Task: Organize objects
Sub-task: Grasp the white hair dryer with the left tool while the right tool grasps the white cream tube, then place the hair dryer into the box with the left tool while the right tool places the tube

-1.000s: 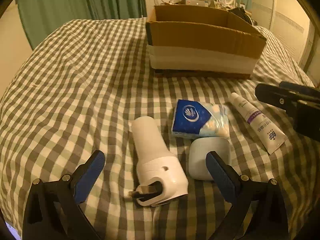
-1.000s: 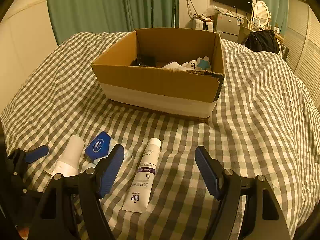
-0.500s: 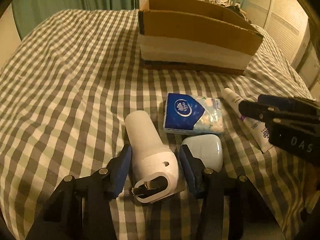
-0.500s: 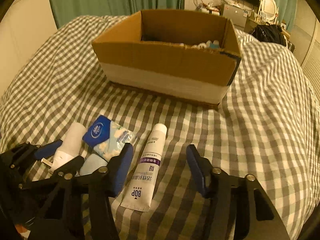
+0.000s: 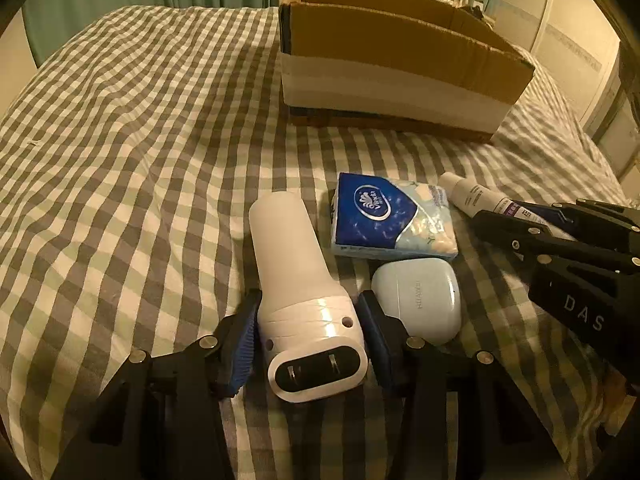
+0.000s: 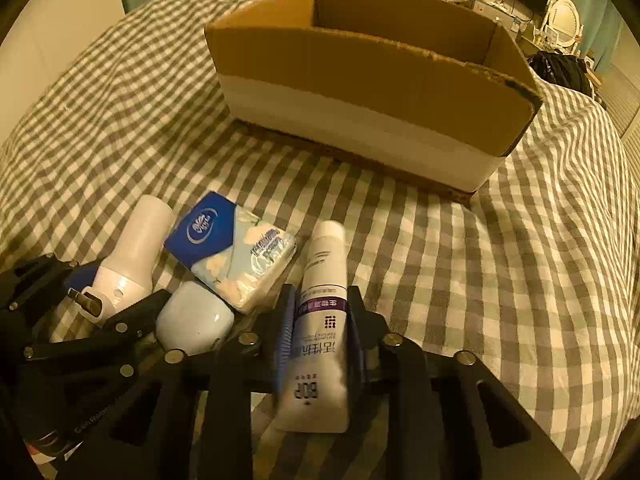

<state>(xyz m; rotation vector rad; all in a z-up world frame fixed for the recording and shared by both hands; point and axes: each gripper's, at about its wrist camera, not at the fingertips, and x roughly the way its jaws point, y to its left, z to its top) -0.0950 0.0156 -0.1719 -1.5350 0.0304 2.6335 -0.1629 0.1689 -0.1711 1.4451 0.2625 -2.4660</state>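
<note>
We hold the left gripper [image 5: 306, 334] with its blue-padded fingers pressed against both sides of the white plastic plug-in device with two metal prongs [image 5: 302, 292], which lies on the grey-and-white checked bedspread [image 5: 132, 152] with its prong end toward us. Our right gripper [image 6: 320, 334] is clamped on the lower part of the white squeeze tube with a purple band [image 6: 320, 320], whose cap end points away toward the open brown cardboard box with a white band round its base [image 6: 368, 92] at the far side of the bed. Between the two held things lie a blue soft pack of tissues [image 5: 390, 216] and, nearer to us, a pale blue rounded earbud case [image 5: 422, 300]; the case sits just beside the right finger of our left gripper, though we cannot tell whether they touch.
</note>
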